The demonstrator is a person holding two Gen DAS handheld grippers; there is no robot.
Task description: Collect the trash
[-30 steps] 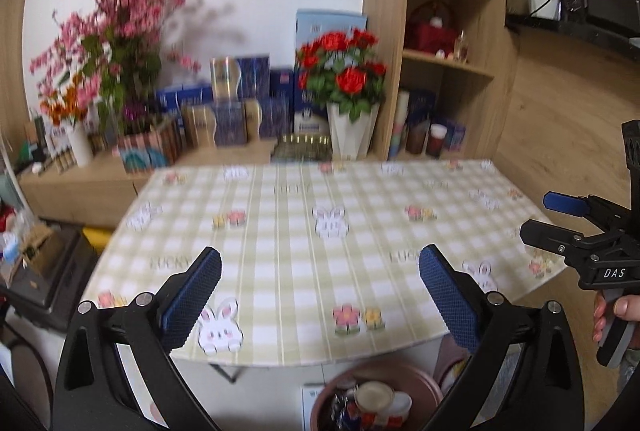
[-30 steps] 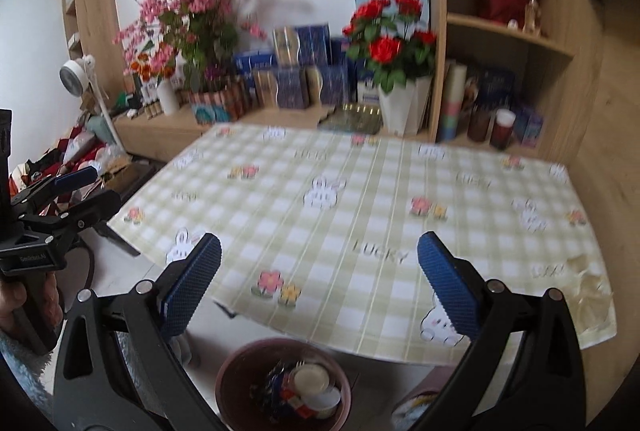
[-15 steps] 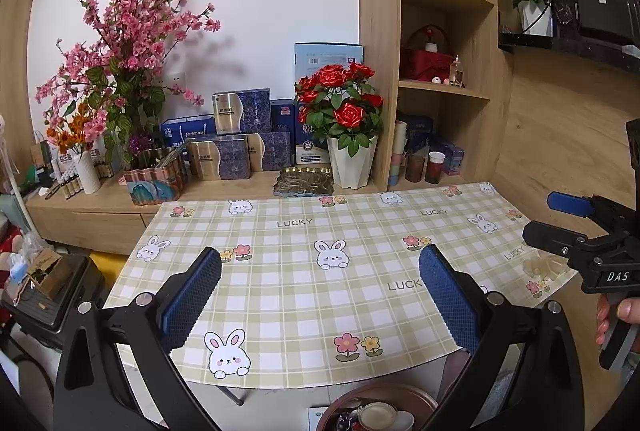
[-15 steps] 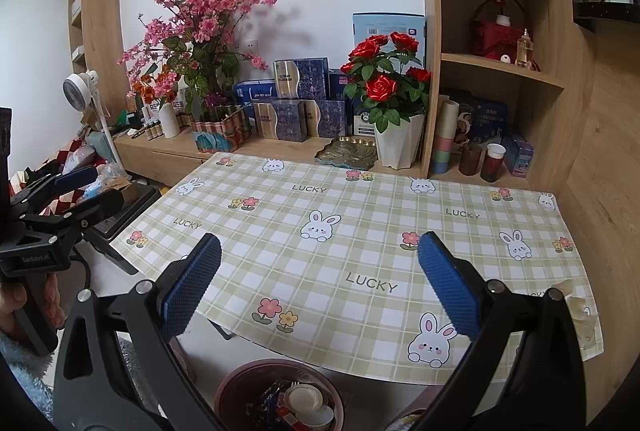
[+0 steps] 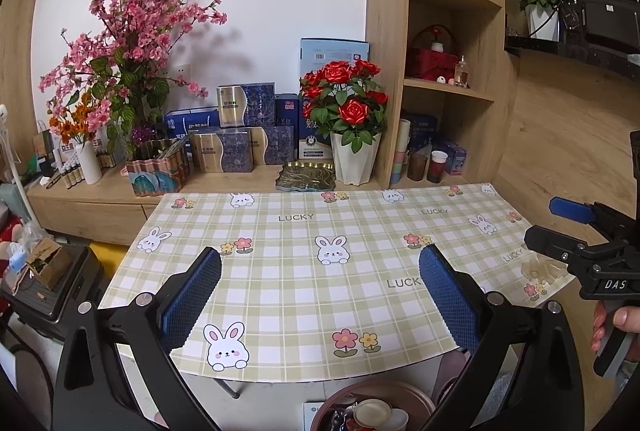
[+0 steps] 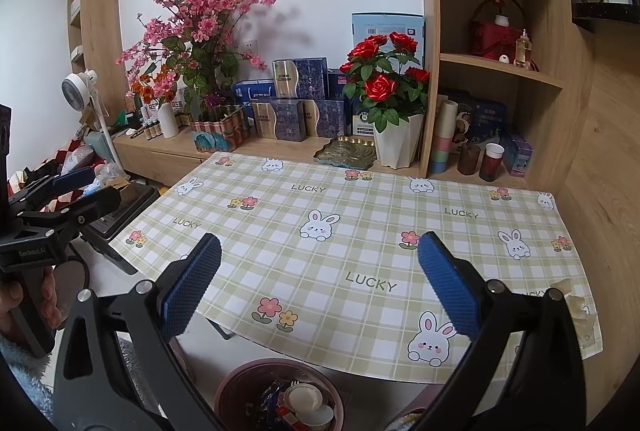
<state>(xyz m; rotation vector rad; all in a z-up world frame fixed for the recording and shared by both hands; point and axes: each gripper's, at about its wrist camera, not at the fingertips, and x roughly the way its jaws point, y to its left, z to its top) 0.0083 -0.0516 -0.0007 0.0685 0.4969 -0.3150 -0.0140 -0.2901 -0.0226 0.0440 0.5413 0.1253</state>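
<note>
A brown round bin (image 6: pixel 256 367) stands on the floor below the table's front edge, holding several pieces of trash, among them a white cup lid (image 6: pixel 306 397). The bin's rim (image 5: pixel 360 389) also shows in the left wrist view. My right gripper (image 6: pixel 320 287) hangs open over the table edge, above the bin, with nothing between its blue pads. My left gripper (image 5: pixel 320 295) is open and empty too, above the checked tablecloth (image 5: pixel 288 271). A crumpled clear scrap (image 6: pixel 576 307) lies on the cloth's near right corner.
Behind the table a low wooden counter carries a rose pot (image 5: pixel 354 159), blue boxes (image 5: pixel 240 135), a pink blossom arrangement (image 5: pixel 132 43) and a green tray (image 5: pixel 306 177). Wooden shelves (image 6: pixel 500 71) stand at the right. A black case (image 5: pixel 48 291) and clutter sit left of the table.
Both cameras have risen and tilted up, so the bin has slid toward the bottom of each view and more wall and shelving show. Both grippers stayed open.
</note>
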